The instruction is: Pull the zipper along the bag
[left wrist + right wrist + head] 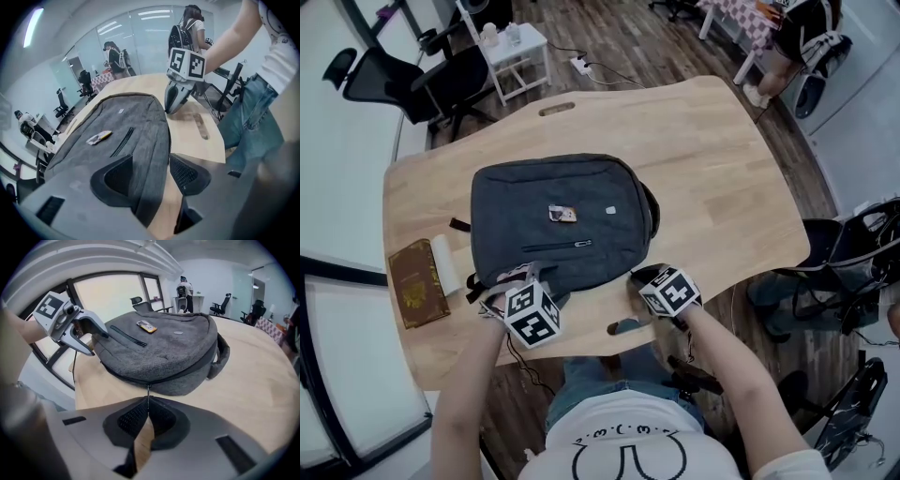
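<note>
A dark grey backpack (558, 220) lies flat on the wooden table (722, 169). At its near right edge, my right gripper (637, 278) is shut on the thin metal zipper pull (148, 392), which runs from the bag's side seam down into the closed jaws (147, 405). At the near left corner, my left gripper (517, 279) is open. In the left gripper view the bag's edge (150, 154) lies between the pads (115, 180), which stand apart and do not press on it. Each gripper shows in the other's view: the right (171, 108) and the left (99, 333).
A brown booklet (417, 281) and a white roll (445, 265) lie left of the bag. A small card (562, 214) rests on the bag's front above the pocket zipper (558, 247). A slot (628, 326) is cut in the near table edge. Office chairs (403, 80) stand beyond.
</note>
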`<state>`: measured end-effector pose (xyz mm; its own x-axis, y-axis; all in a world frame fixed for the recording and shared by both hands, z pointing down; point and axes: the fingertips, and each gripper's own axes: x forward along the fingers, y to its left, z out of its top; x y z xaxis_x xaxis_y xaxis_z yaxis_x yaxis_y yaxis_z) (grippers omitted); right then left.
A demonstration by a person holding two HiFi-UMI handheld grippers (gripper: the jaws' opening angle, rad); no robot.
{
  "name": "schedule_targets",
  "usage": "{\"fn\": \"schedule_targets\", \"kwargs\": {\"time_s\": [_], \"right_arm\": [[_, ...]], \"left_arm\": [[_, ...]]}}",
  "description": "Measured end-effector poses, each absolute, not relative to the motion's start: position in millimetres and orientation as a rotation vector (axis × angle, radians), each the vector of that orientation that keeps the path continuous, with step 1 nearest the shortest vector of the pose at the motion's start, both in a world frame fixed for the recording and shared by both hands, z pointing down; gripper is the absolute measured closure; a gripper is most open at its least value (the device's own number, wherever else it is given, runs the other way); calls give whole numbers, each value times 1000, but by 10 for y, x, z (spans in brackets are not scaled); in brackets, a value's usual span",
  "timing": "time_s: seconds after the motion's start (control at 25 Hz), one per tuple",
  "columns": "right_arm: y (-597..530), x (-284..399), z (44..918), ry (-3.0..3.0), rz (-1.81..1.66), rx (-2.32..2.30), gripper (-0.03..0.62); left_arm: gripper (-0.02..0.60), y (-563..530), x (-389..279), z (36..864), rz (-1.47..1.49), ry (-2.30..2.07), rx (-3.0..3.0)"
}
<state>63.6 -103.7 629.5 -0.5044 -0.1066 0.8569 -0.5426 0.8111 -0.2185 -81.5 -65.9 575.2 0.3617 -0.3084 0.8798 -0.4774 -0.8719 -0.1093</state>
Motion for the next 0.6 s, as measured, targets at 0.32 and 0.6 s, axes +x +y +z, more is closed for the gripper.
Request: {"fn": "schedule_targets", "kwargs": {"time_s": [0.32, 0.6], "right_arm": [[-1040, 637, 6354, -2007, 617, 576, 537], [-959, 520, 6260, -2018, 785, 706, 534]], "left_arm": [[342, -540, -1891, 5581, 1616, -830, 2400], [344, -605, -1939, 5786, 1537, -758, 2358]]}}
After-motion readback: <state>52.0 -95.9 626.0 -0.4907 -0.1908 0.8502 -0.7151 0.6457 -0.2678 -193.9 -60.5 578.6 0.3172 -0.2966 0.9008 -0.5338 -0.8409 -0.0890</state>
